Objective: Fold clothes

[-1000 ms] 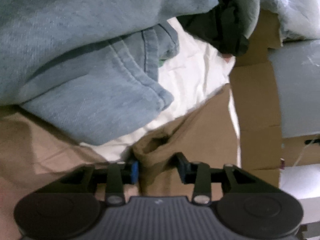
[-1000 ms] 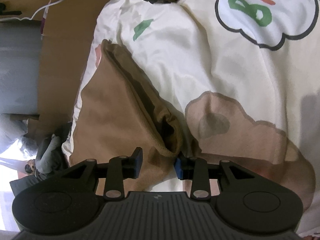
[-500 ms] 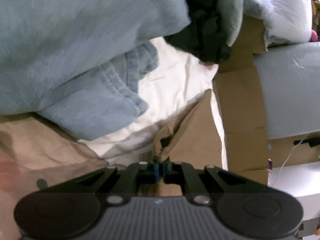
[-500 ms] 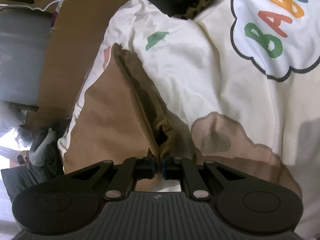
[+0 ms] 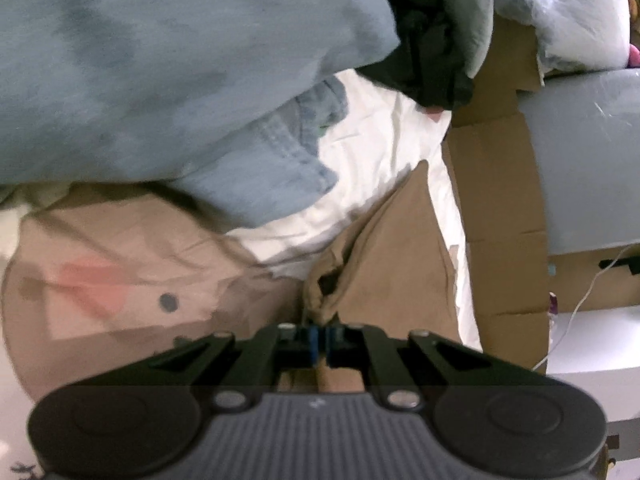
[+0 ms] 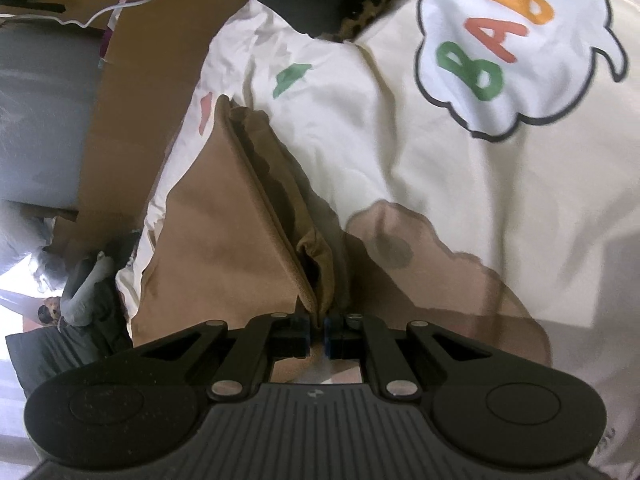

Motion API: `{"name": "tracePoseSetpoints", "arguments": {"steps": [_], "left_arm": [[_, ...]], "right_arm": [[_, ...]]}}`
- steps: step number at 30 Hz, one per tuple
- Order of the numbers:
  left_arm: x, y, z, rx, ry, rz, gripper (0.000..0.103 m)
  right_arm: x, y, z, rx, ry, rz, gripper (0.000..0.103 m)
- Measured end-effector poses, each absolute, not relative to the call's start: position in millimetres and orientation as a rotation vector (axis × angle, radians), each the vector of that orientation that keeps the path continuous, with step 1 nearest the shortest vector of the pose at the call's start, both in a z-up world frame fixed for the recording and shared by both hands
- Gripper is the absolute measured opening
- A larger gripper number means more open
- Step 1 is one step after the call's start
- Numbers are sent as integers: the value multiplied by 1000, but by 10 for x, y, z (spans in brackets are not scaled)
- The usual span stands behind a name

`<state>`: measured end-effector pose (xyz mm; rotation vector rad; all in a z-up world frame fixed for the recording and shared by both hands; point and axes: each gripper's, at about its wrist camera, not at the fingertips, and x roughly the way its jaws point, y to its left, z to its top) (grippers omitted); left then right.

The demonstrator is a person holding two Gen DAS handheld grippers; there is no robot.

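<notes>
My left gripper [image 5: 319,339] pinches one near corner of the brown garment [image 5: 396,256]; my right gripper [image 6: 317,334] is clamped on another corner [image 6: 224,240]. It lies on the cream printed sheet [image 6: 400,152], denim pile [image 5: 180,60] far left.

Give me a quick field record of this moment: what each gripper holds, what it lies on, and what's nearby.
left gripper: shut on brown garment
right gripper: shut on the same garment, at its folded edge
garment state: partly folded, lying on the printed sheet
surface: cream sheet with BABY cloud print
nearby: blue denim pile beyond the left gripper
beside sheet: cardboard
</notes>
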<state>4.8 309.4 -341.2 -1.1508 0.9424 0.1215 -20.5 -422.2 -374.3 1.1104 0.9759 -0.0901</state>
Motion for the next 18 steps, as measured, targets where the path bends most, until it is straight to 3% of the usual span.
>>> {"name": "tracePoseSetpoints", "arguments": {"steps": [9,11,13,18], "left_arm": [[-69,3158,-3598,-1156,991,128,3],[-50,3160,-3626,-1146,999,121,4],[-36,3162,-3642,-1127,1005,110,4],[-39,3212,-3684,-1131,1008,81,4]], "right_arm": [[-308,-4267,-3672,1036,1088,-143,10],[-337,-4322,-3602,1022,1086,-159,27],[-348,-4367,-3492,994,1075,-167,33],[-226,-4388,-3191,898,1093,-156,33]]}}
